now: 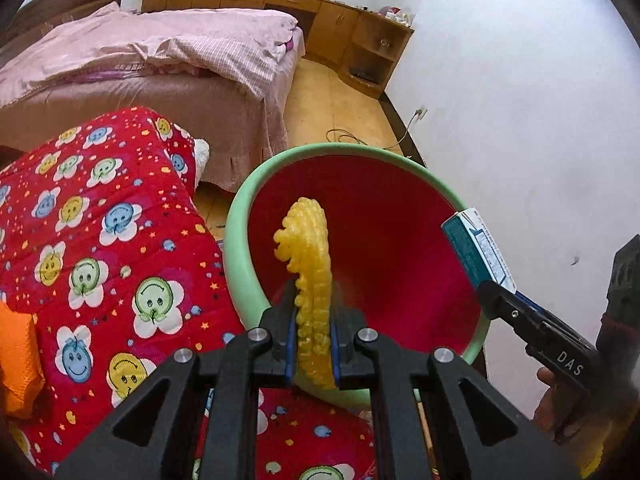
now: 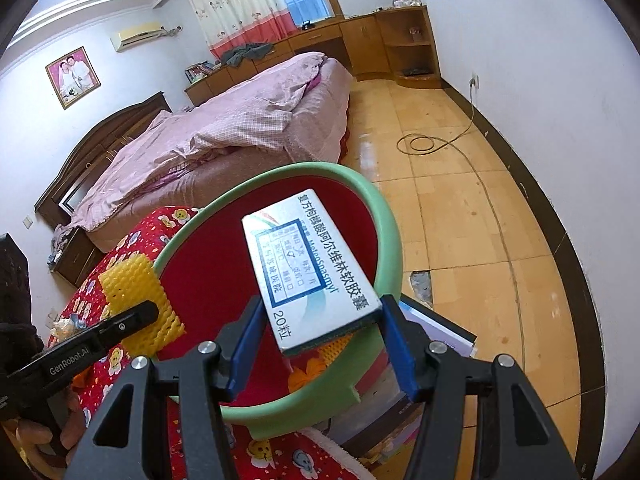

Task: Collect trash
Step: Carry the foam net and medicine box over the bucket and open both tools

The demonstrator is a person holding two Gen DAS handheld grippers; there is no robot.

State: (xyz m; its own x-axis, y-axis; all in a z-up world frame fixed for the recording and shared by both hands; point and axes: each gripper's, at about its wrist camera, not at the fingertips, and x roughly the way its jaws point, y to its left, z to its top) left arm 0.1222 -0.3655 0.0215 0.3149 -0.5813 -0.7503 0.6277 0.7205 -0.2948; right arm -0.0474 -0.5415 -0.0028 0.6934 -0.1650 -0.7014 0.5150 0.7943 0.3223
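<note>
Red quilt (image 1: pixel 100 240) at left, butting basin (image 1: pixel 236 248); beyond, pink bed (image 1: pixel 160 60), then bare tile floor (image 2: pixel 460 200) running to white wall (image 1: pixel 520 100) at right, cord (image 2: pixel 424 144) coiled on it. Basin: green rim, red inside, tilted toward cameras. Left gripper (image 1: pixel 314 344) pinched tight on yellow foam net (image 1: pixel 308 248), over basin's left part. Right gripper (image 2: pixel 320 344), about half spread, clamps white pill box (image 2: pixel 308 272) by its sides above basin. Both angled downward.

A home bedroom: a bed (image 2: pixel 224 136) with pink bedding, wooden cabinets (image 2: pixel 360 40), curtained window (image 2: pixel 248 4) and wall air conditioner (image 2: pixel 138 35).
</note>
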